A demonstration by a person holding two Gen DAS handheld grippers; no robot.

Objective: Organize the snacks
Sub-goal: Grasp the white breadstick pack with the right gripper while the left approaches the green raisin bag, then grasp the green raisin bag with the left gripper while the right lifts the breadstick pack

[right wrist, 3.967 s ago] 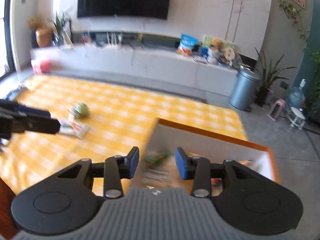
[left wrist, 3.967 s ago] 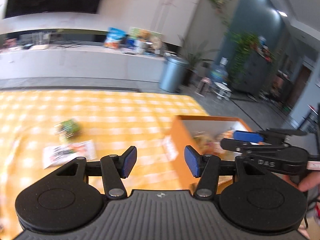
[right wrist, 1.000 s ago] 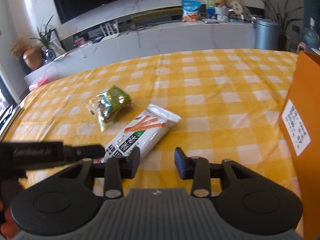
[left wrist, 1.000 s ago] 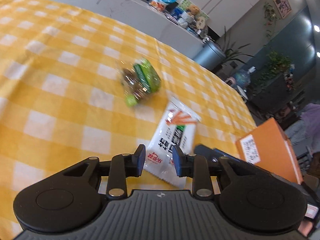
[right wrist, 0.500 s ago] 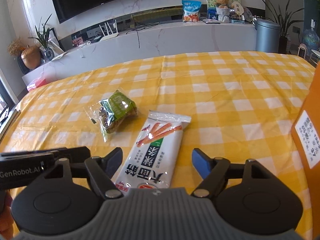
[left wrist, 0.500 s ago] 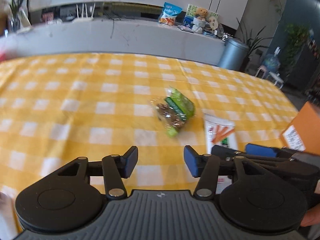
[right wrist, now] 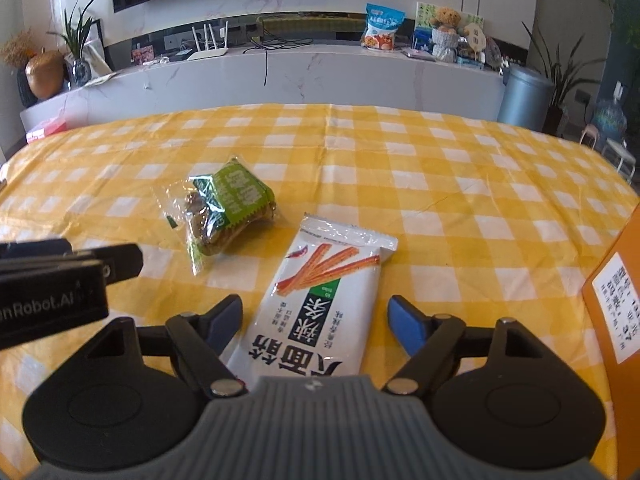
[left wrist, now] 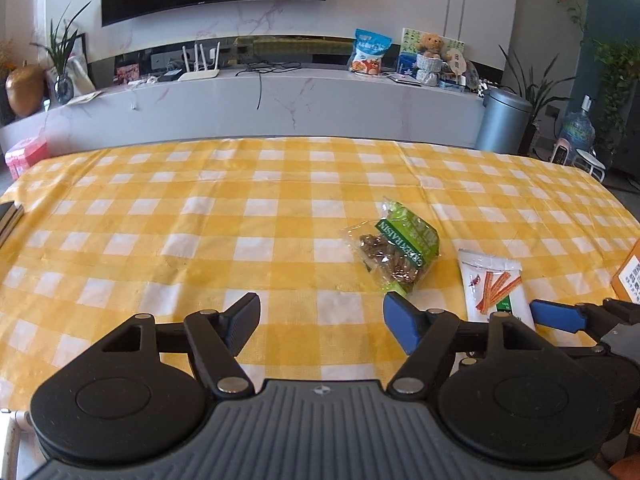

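left wrist view: the left gripper [left wrist: 320,318] hangs low over the yellow checked surface [left wrist: 200,216] with its jaws spread wide and nothing between them. the green raisin bag [left wrist: 398,250] lies ahead and a little to the right of the jaws, and the white snack packet [left wrist: 494,284] lies just beyond it to the right, close to the bag but apart from it. the right gripper [left wrist: 560,316] shows at the right edge, low beside the packet. a corner of the orange box [left wrist: 630,276] peeks in at the far right; its inside is out of sight from here

right wrist view: the right gripper's jaws are also wide, straddling the near end of the white snack packet [right wrist: 320,300], which lies flat and lengthwise between the fingers without touching either pad. the green raisin bag [right wrist: 228,208] sits just past it to the left. the orange box [right wrist: 616,304] stands at the right, only its outer wall and label visible, so what it holds cannot be told

the step in hand looks like picking up the packet. to do it well, i would lower until the pads bracket the packet's long edges, close gently so the film bows rather than slips, then lift clear before swinging right toward the box. the left gripper's body [right wrist: 52,288] is close on the left, so keep them from bumping
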